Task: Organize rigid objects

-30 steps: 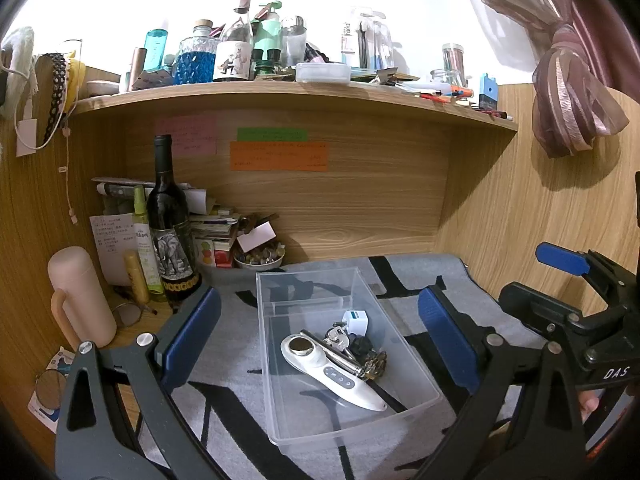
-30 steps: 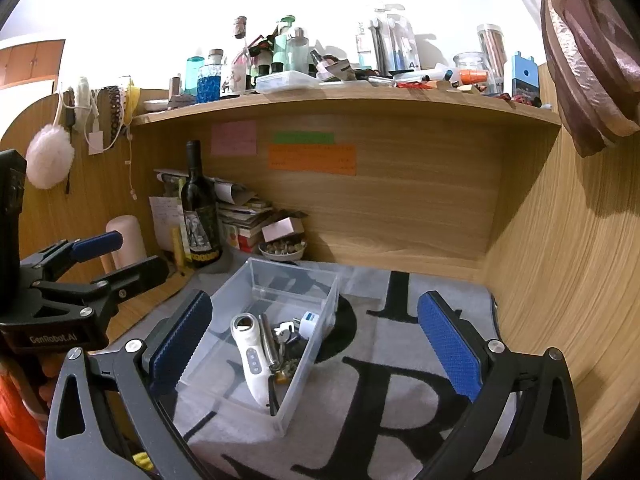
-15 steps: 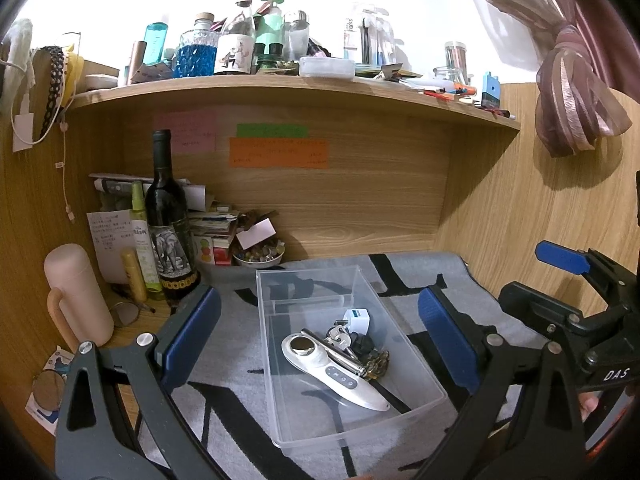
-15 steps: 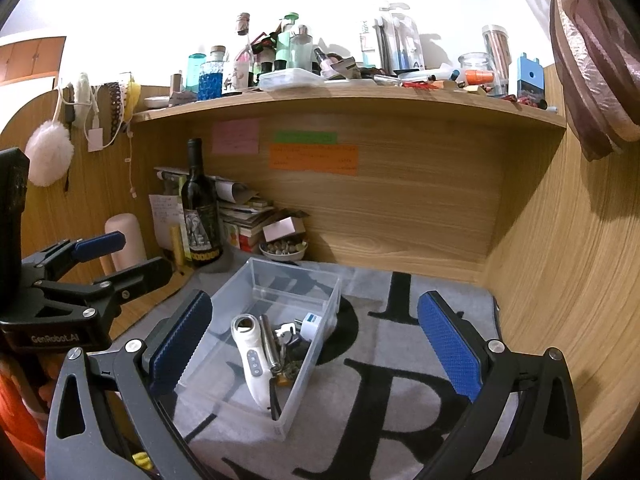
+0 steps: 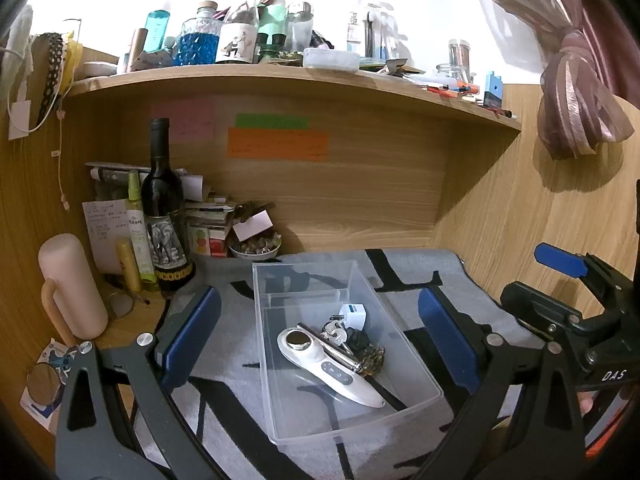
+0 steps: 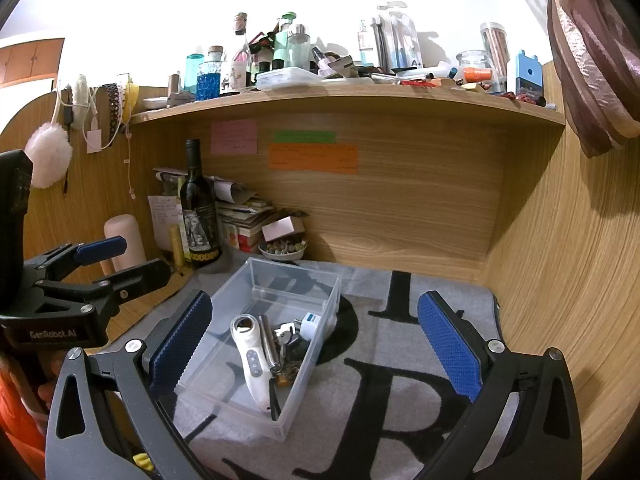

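Two grippers are hovering over a grey mat (image 6: 400, 400) printed with large black letters, which is covering the desk inside a wooden alcove. At far left, a pale pink cylinder (image 5: 72, 292) is standing on bare wood beside a small round mirror (image 5: 42, 384). Next, a dark wine bottle (image 5: 166, 216) is standing upright against a stack of papers and books (image 6: 244, 216), with a small bowl (image 5: 256, 246) just beside it. Coloured notes (image 5: 276, 144) are sticking to the back panel. The shelf (image 5: 280, 76) above is carrying crowded bottles and jars.

At centre, a clear plastic bin (image 5: 416, 364) is sitting on the mat, holding a white handheld device (image 5: 328, 364), a bunch of keys (image 5: 340, 336), a metal cylinder (image 6: 269, 344) and a white plug adapter (image 5: 352, 314), all touching one another.

The left gripper (image 5: 316, 336) is spread wide, holding nothing; the right gripper (image 6: 316, 344) is likewise spread and empty.

At right, a tied-back curtain (image 5: 576, 120) is hanging, cut off by the frame edge. The writing on the notes is too small to read.
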### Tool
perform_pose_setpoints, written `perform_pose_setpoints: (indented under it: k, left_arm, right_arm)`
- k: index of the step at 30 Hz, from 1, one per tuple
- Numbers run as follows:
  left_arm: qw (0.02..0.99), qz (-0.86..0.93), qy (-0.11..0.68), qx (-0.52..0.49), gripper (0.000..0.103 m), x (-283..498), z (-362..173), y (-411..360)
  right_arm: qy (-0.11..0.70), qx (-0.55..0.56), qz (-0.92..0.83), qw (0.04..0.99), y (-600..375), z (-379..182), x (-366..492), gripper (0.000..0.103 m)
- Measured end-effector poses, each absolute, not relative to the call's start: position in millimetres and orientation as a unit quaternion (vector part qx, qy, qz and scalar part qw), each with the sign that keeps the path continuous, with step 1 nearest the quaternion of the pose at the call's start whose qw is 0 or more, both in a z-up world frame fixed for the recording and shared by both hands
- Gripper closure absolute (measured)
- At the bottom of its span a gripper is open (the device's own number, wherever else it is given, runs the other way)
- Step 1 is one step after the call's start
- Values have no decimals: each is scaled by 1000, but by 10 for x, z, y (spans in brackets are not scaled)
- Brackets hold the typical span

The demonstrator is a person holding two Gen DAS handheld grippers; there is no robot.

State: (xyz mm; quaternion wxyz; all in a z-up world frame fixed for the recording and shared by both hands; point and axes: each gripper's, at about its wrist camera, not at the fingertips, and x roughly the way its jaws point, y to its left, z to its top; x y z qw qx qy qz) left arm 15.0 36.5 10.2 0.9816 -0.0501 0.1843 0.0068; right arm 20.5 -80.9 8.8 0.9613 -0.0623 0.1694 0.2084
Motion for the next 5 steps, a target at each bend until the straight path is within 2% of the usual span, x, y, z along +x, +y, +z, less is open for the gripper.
perform_pose_setpoints:
  k: [5]
  left_arm:
    - [982,4,183,-46,3,146,97,346]
  right_arm:
    - [170,-62,208,961,-801,81,206,0]
